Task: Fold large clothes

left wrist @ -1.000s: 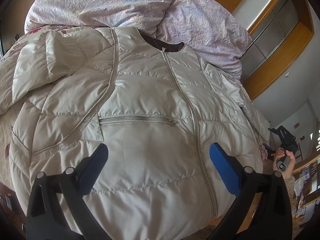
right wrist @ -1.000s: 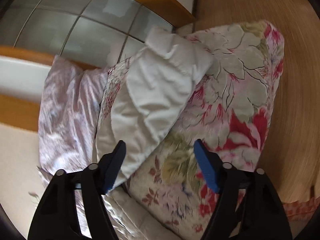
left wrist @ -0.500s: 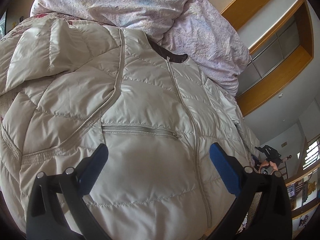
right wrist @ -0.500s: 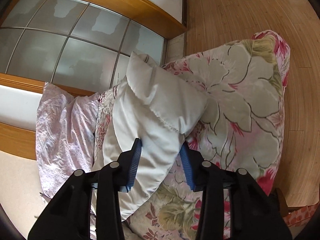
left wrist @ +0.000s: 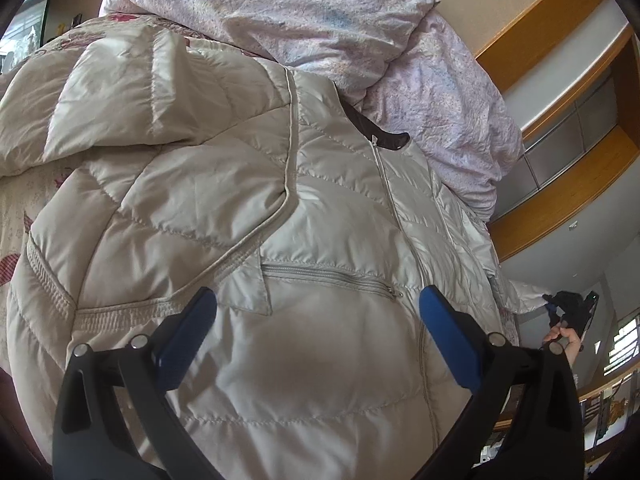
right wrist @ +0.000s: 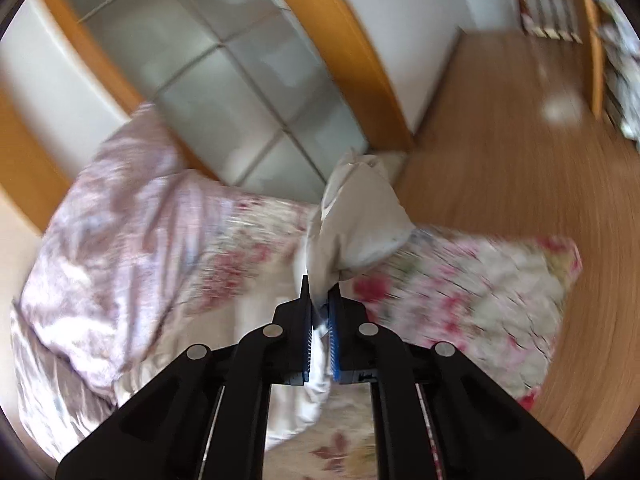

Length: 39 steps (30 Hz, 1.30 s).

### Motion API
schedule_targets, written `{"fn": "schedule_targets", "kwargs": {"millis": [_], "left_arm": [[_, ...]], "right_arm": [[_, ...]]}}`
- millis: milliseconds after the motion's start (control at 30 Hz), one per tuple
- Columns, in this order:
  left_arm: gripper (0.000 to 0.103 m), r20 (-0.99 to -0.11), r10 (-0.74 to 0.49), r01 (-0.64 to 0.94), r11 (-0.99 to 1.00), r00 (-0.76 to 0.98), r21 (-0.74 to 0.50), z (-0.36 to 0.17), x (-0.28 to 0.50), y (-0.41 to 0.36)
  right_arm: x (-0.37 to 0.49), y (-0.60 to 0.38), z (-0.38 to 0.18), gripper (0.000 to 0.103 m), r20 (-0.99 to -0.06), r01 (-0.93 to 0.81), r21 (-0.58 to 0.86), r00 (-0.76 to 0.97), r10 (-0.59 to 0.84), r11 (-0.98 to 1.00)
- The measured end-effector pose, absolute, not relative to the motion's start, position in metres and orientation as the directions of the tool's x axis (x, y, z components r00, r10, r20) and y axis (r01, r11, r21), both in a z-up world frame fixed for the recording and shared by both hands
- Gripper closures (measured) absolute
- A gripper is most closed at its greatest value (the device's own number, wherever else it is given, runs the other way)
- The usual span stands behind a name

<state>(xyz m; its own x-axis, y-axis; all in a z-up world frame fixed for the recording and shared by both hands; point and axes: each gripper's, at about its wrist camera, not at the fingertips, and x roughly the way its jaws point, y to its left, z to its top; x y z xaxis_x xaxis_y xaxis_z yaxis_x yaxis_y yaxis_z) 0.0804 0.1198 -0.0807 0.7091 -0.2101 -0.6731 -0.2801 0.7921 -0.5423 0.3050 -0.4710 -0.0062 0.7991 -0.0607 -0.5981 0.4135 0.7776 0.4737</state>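
Note:
A cream quilted jacket (left wrist: 224, 216) lies front-up on the bed, zipped, with its left sleeve folded across the chest. My left gripper (left wrist: 318, 336) is open and empty, hovering just above the jacket's lower front near the pocket zip. My right gripper (right wrist: 320, 312) is shut on the jacket's right sleeve (right wrist: 356, 220) and holds it lifted off the floral bedspread (right wrist: 472, 292). It also shows far right in the left wrist view (left wrist: 568, 312), at the sleeve's end.
A crumpled lilac duvet (left wrist: 320, 20) lies beyond the jacket's collar. A wooden-framed cabinet with frosted panels (right wrist: 240, 92) stands by the bed. Wooden floor (right wrist: 500, 140) lies beyond the bed's edge.
My right gripper has closed on the sleeve and lifted it, swinging the view. My left gripper has moved closer over the jacket's front.

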Motion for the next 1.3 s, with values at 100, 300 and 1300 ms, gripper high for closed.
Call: {"fn": "schedule_targets", "kwargs": {"millis": [100, 300, 1300], "left_arm": [[0.002, -0.642, -0.168, -0.263, 0.813, 0.748, -0.52, -0.075, 0.073, 0.121], [0.002, -0.557, -0.089, -0.242, 0.837, 0.825, -0.491, -0.059, 0.056, 0.124], [0.002, -0.551, -0.145, -0.253, 0.773, 0.822, -0.581, -0.062, 0.037, 0.151]], "right_arm": [[0.314, -0.415, 0.031, 0.095, -0.531, 0.255, 0.433, 0.847, 0.016, 0.864], [0.317, -0.293, 0.059, 0.095, -0.473, -0.085, 0.417, 0.83, 0.296, 0.905], [0.25, 0.018, -0.087, 0.06, -0.803, -0.621, -0.166, 0.536, 0.26, 0.766]]}}
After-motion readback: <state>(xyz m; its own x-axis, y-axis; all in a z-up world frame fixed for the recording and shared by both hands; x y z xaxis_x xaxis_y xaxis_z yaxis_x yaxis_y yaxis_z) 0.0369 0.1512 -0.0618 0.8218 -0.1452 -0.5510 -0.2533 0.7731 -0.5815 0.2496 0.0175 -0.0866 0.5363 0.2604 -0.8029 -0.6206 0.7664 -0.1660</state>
